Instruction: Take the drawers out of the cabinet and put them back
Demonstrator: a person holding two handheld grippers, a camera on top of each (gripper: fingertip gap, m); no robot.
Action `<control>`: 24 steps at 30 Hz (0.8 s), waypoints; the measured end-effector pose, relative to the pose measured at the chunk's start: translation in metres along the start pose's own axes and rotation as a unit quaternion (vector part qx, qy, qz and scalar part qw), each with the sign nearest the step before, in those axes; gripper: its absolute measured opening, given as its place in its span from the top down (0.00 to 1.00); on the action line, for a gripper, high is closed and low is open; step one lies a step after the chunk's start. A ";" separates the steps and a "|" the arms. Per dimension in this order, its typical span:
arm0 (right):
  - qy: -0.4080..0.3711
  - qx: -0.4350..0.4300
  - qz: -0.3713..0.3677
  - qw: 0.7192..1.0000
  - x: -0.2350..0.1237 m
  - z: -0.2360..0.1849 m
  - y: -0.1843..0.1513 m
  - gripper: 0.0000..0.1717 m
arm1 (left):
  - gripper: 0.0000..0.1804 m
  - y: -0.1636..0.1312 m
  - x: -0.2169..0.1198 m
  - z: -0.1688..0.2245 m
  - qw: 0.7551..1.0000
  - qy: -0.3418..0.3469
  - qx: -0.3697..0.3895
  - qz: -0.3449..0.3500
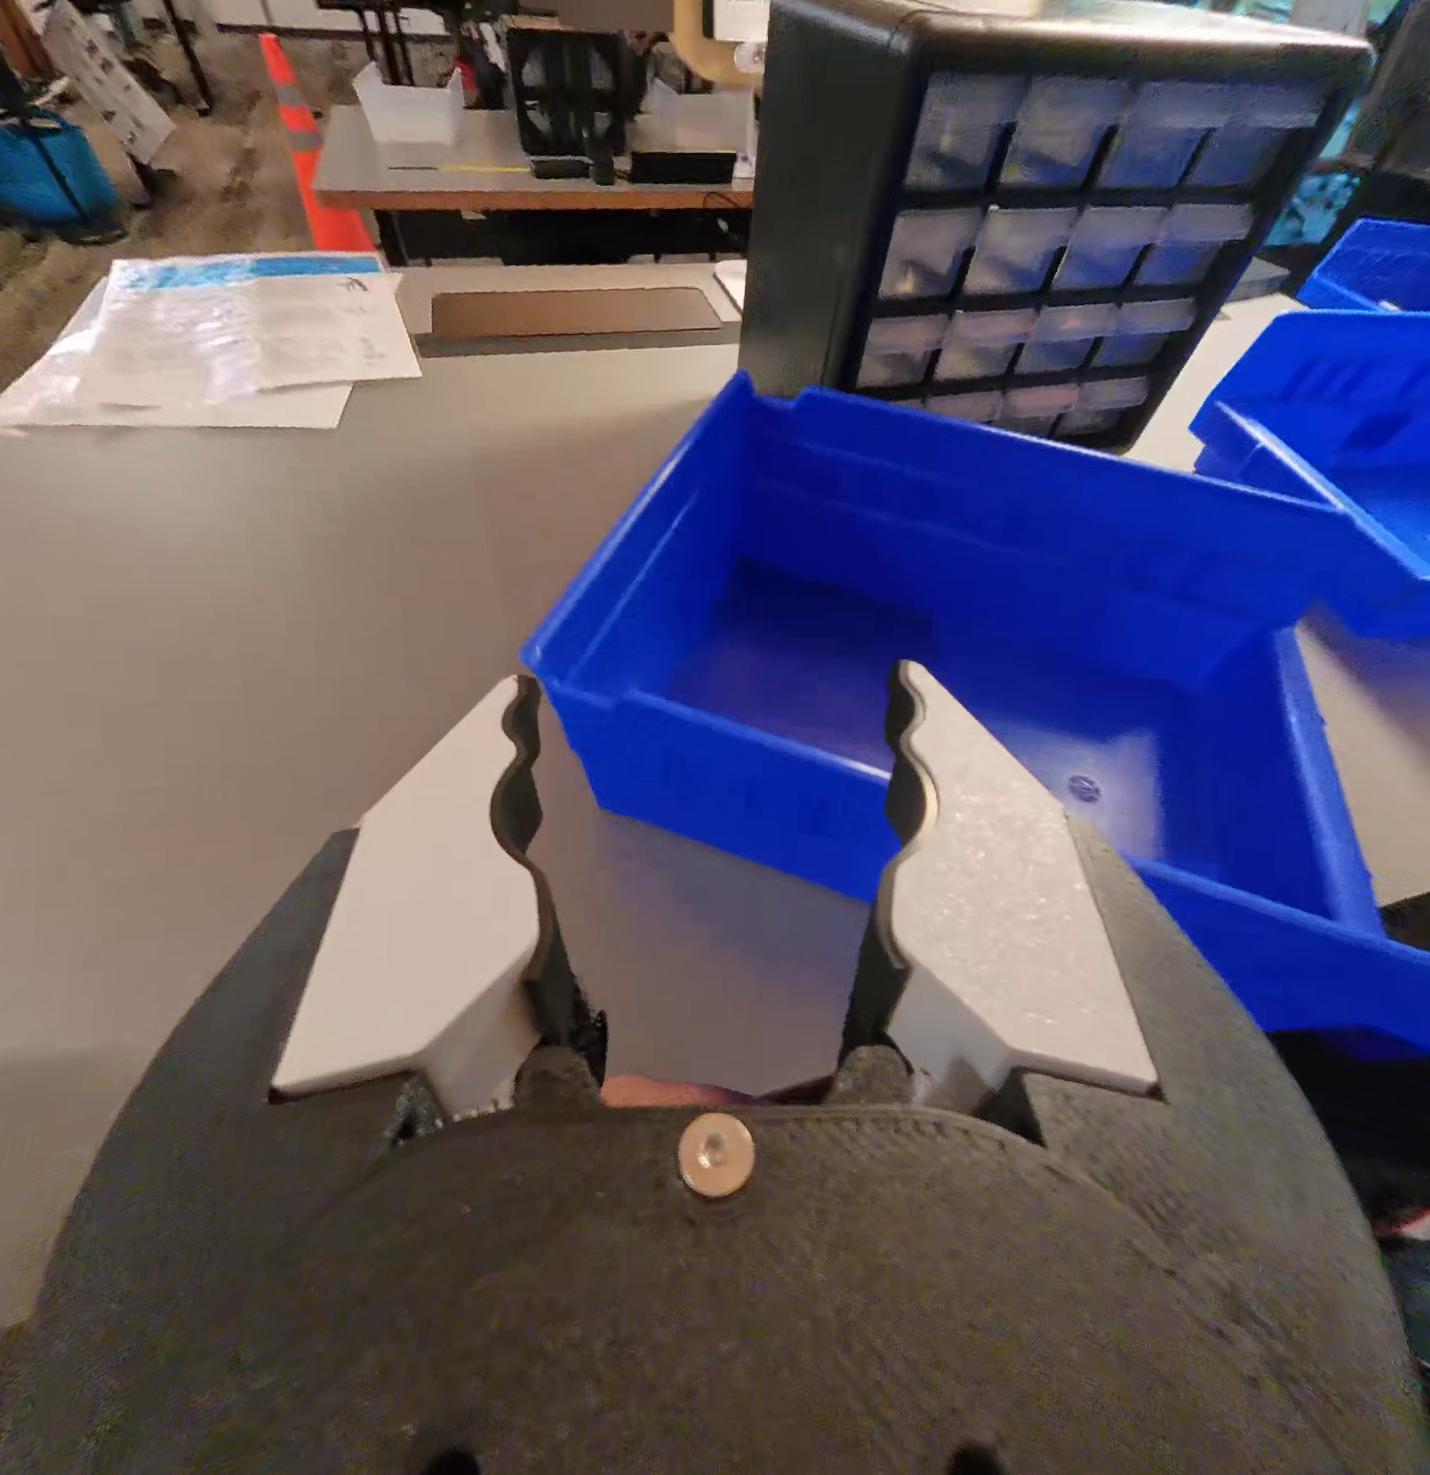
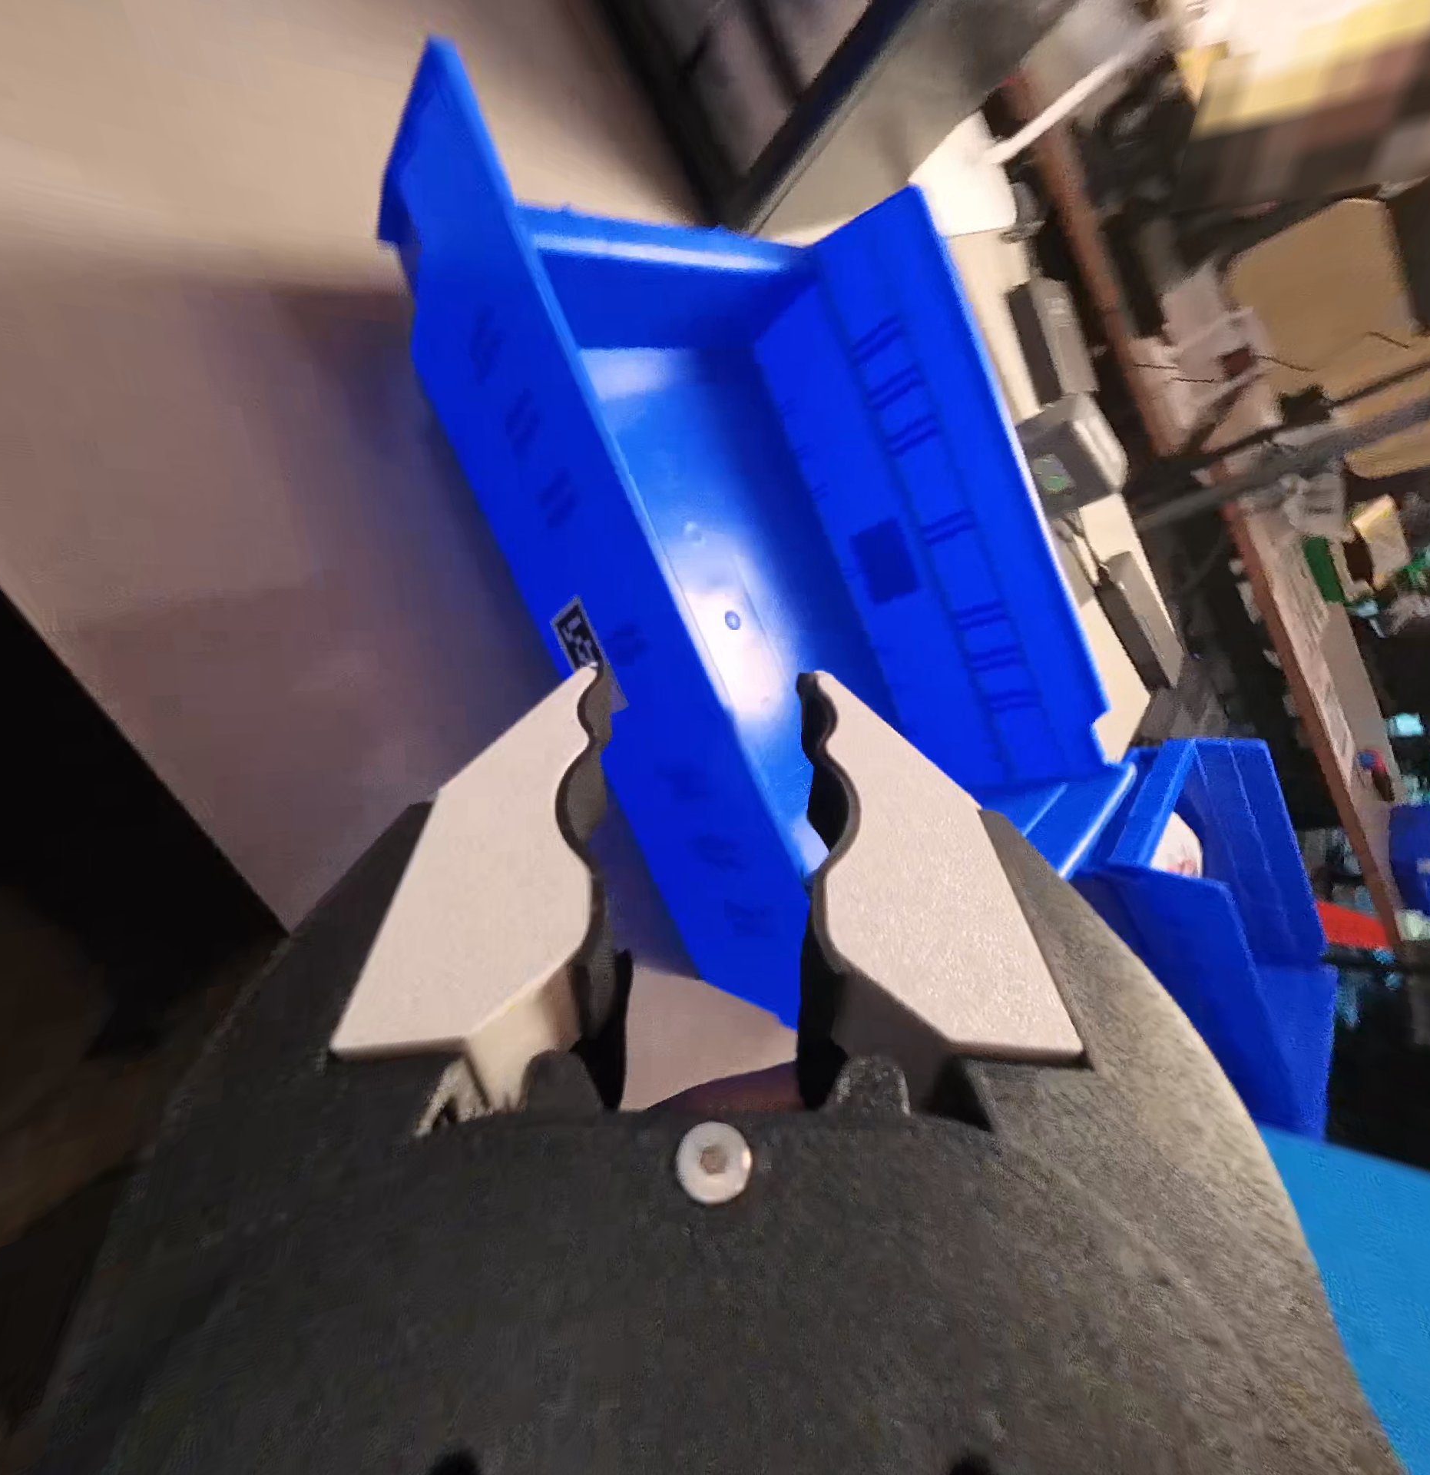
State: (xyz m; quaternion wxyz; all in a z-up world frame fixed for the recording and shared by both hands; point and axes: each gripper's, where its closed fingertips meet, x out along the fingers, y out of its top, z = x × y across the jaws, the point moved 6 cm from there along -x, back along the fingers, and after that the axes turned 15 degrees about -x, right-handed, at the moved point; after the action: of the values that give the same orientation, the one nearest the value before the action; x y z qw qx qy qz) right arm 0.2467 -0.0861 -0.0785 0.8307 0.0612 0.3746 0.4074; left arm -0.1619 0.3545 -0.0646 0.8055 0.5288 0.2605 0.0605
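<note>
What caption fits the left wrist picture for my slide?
Open left gripper at the corner of an empty blue bin, with a black drawer cabinet behind.

The left wrist view looks forward and slightly downward along its own tool [image 1: 712, 702], from low over the tabletop [image 1: 257, 638]. It faces the black cabinet [image 1: 1015, 239], which stands beyond a blue drawer [image 1: 895, 607] lying close under the lens. The right wrist view is rolled steeply, so its tabletop edge runs diagonally. It sits very near a long blue drawer [image 2: 696, 479] that fills its centre. A dark corner at its top may be the cabinet. Both views share blue drawers and tabletop.
</note>
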 end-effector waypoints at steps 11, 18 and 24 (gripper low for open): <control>-0.059 0.254 -0.013 0.965 0.008 -0.032 -0.058 0.77 | 0.55 -0.042 0.010 0.039 0.985 -0.120 -0.098 -0.070; -0.114 0.302 -0.009 0.947 0.035 0.015 -0.071 0.65 | 0.54 -0.023 0.053 0.016 0.981 -0.134 -0.131 -0.045; -0.108 0.384 0.053 0.916 0.048 -0.040 0.002 0.49 | 0.45 -0.055 0.018 0.071 0.986 -0.136 -0.089 0.045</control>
State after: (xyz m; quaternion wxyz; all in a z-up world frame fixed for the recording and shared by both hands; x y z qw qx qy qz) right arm 0.2371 -0.0581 -0.1336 0.7562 0.4383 0.4064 0.2663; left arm -0.1220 0.2791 -0.0975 0.8739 0.4692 0.1183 0.0469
